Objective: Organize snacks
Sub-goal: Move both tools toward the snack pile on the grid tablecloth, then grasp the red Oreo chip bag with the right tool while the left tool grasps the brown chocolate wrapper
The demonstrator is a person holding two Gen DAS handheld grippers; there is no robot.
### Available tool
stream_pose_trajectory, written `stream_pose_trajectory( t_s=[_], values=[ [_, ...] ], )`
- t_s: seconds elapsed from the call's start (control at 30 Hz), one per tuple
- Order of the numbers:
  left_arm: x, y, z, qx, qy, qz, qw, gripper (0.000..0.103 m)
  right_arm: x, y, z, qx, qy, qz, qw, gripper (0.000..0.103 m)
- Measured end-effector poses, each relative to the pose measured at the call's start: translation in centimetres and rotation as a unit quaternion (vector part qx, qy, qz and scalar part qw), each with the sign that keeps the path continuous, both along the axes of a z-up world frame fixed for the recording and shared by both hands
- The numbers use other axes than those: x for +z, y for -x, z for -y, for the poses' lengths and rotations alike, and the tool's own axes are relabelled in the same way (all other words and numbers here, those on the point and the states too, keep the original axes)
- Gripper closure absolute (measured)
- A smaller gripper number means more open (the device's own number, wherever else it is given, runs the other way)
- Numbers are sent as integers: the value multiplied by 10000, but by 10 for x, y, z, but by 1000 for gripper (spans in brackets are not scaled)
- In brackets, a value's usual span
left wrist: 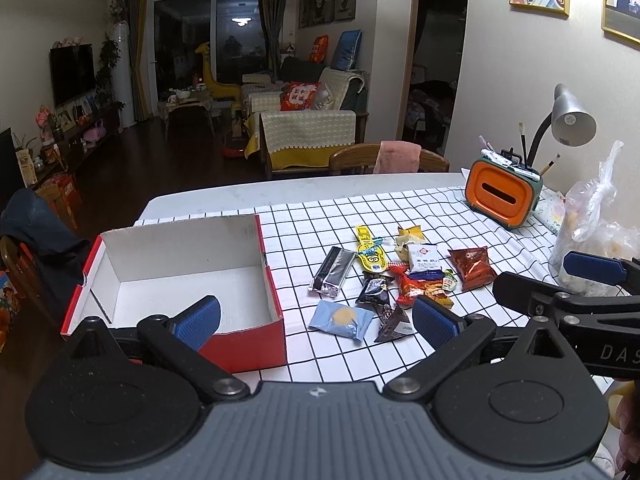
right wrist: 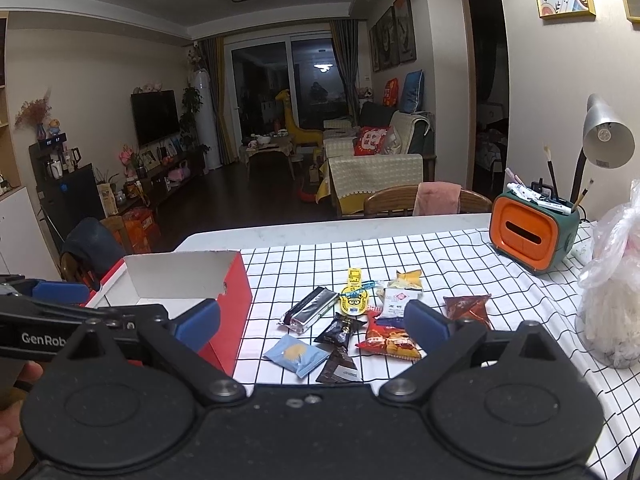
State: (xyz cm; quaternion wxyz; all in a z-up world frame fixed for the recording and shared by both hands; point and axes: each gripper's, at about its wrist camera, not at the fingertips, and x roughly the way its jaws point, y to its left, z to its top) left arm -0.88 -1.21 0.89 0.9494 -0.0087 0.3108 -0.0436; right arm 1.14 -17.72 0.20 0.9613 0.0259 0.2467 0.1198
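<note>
A red box with a white, empty inside stands on the left of the checked tablecloth; it shows in the right wrist view too. To its right lies a pile of several snack packets: a light blue packet, a silver-black bar, a yellow minion packet, a red packet and a brown-red chip bag. My left gripper is open and empty, above the table's near edge. My right gripper is open and empty, also near the pile.
An orange and green pen holder and a grey desk lamp stand at the back right. A clear plastic bag sits at the right edge. A wooden chair stands behind the table.
</note>
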Motion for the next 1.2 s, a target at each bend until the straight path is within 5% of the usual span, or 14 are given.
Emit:
stream_pose_trajectory(
  t_s=[0.6, 0.97, 1.2],
  values=[
    [-25, -50, 49, -190, -188, -582, 9979, 0, -23, -31, 44, -146, -62, -318, 9994, 7],
    [-51, -106, 72, 29, -401, -1218, 9917, 0, -60, -84, 97, -386, -355, -796, 9954, 7],
    [-76, -134, 95, -264, -425, -1518, 9871, 0, -88, -121, 126, -425, -177, -1028, 9936, 8]
  ],
)
